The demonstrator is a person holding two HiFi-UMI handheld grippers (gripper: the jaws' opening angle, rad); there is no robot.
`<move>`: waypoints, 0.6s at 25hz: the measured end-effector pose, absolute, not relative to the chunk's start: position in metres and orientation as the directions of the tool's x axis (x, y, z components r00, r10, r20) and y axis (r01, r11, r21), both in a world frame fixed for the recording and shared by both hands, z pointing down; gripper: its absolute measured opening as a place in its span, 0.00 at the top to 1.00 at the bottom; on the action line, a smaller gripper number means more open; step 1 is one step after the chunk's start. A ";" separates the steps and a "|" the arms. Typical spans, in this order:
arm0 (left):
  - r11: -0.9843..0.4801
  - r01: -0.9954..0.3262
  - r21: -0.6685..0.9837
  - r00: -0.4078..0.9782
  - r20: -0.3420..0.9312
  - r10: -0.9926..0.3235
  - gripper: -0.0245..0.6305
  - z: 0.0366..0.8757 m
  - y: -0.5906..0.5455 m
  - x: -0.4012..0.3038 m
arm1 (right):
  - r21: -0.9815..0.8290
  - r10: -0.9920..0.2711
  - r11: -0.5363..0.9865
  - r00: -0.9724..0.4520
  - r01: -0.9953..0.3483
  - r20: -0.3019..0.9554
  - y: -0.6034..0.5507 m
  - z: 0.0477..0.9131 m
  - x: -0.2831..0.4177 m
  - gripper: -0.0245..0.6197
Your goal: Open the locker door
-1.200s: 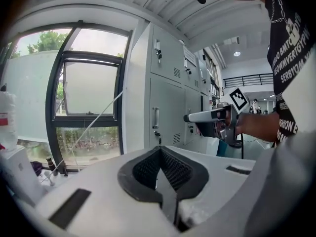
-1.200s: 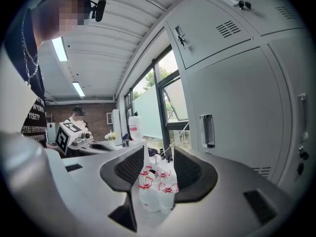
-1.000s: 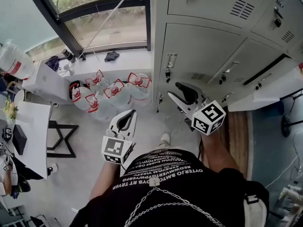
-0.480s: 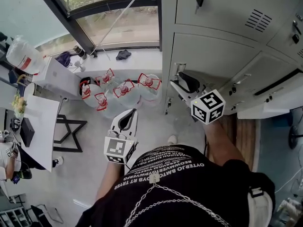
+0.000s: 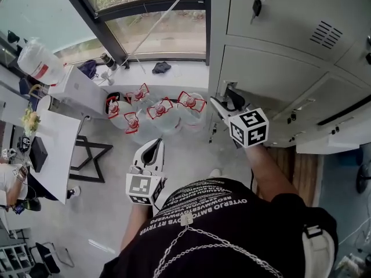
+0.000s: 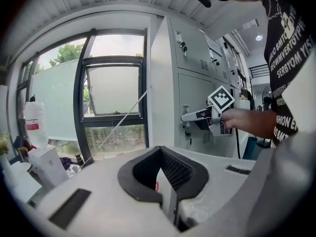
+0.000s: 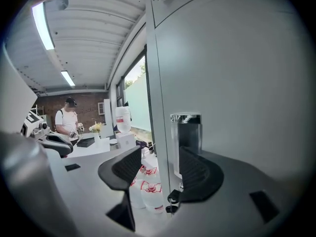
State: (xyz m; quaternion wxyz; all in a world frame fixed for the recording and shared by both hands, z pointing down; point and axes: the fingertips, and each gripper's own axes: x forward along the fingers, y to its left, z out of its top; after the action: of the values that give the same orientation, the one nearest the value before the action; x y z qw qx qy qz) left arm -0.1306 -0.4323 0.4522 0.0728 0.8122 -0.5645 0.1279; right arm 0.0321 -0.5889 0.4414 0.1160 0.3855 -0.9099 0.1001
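My right gripper [image 7: 160,152] at locker door [image 7: 237,83], which fills right half of frame and looks closed. Jaws spread, just opened wider, straddling handle [image 7: 186,132] at centre, pads not pressing. Left gripper [image 6: 159,154] lower centre, jaws pressed together, empty.

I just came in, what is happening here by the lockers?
A person holds a gripper in each hand and faces grey lockers. The right gripper is up at the handle of a closed locker door; its jaws have just been opening, and the handle stands at the gap between them, not yet gripped. The left gripper hangs lower, shut and empty, away from the lockers.
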 end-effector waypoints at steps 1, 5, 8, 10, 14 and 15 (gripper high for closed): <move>-0.350 -0.936 -0.026 0.328 0.292 -0.898 0.96 0.453 -0.430 -0.132 | -0.098 -0.678 0.682 -0.677 -0.725 0.286 -0.589 0.441 0.032 0.62; -0.359 -0.933 -0.027 0.335 0.298 -0.894 0.96 0.455 -0.422 -0.132 | -0.136 -0.709 0.649 -0.660 -0.749 0.249 -0.590 0.439 0.039 0.69; -0.374 -0.927 -0.024 0.350 0.304 -0.886 0.96 0.457 -0.413 -0.132 | -0.185 -0.738 0.616 -0.643 -0.766 0.207 -0.580 0.438 0.044 0.78; -0.385 -0.923 -0.021 0.360 0.309 -0.880 0.96 0.459 -0.409 -0.132 | -0.198 -0.740 0.612 -0.643 -0.765 0.196 -0.570 0.437 0.045 0.78; -0.409 -0.912 -0.020 0.382 0.316 -0.868 0.96 0.465 -0.401 -0.130 | -0.138 -0.750 0.612 -0.627 -0.779 0.212 -0.549 0.438 0.047 0.78; -0.414 -0.910 -0.019 0.388 0.316 -0.866 0.96 0.466 -0.398 -0.130 | -0.125 -0.755 0.608 -0.620 -0.784 0.215 -0.545 0.438 0.047 0.78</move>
State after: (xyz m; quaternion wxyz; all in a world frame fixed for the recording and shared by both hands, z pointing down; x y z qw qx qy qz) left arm -0.1301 -0.3985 0.4662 0.0787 0.8293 -0.5353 0.1397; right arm 0.0473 -0.5448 0.4384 0.0704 0.4304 -0.8938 0.1040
